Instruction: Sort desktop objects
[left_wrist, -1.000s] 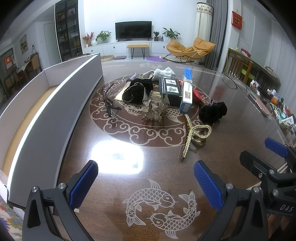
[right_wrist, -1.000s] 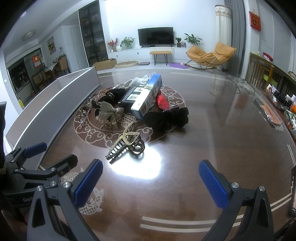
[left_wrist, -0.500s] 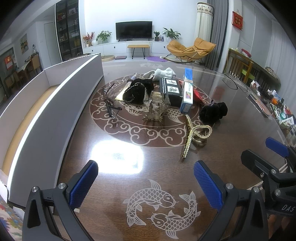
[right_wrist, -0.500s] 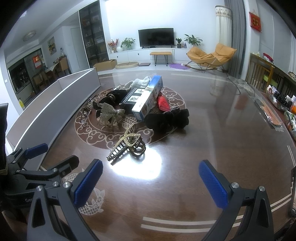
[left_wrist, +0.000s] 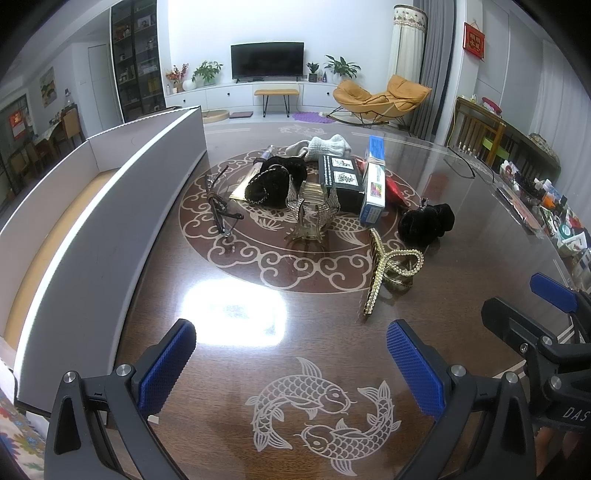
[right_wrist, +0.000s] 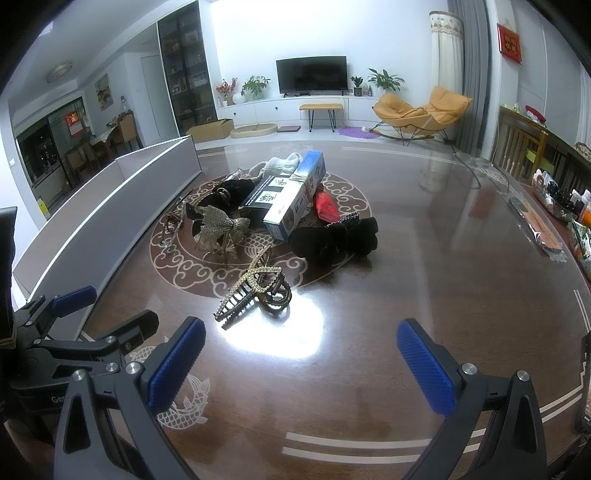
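Note:
A heap of small objects lies mid-table: a gold rhinestone claw clip (left_wrist: 388, 266) (right_wrist: 255, 290) nearest me, a black scrunchie (left_wrist: 424, 223) (right_wrist: 334, 238), a blue-and-white box (left_wrist: 373, 181) (right_wrist: 295, 197), a black box (left_wrist: 340, 181), a rhinestone bow clip (left_wrist: 312, 210) (right_wrist: 218, 227), glasses (left_wrist: 219, 206) and white socks (left_wrist: 325, 146). My left gripper (left_wrist: 291, 363) hangs open above the fish inlay, short of the heap. My right gripper (right_wrist: 301, 365) is open too, just before the claw clip. Neither holds anything.
A long grey-white open box (left_wrist: 92, 221) (right_wrist: 110, 206) runs along the table's left side. Clutter of small bottles and packets (left_wrist: 546, 206) lines the table's right edge (right_wrist: 554, 229). Each gripper shows at the other view's edge.
Both views have crept slightly towards the heap; the claw clip sits a little lower in the right wrist view. Both grippers stay open.

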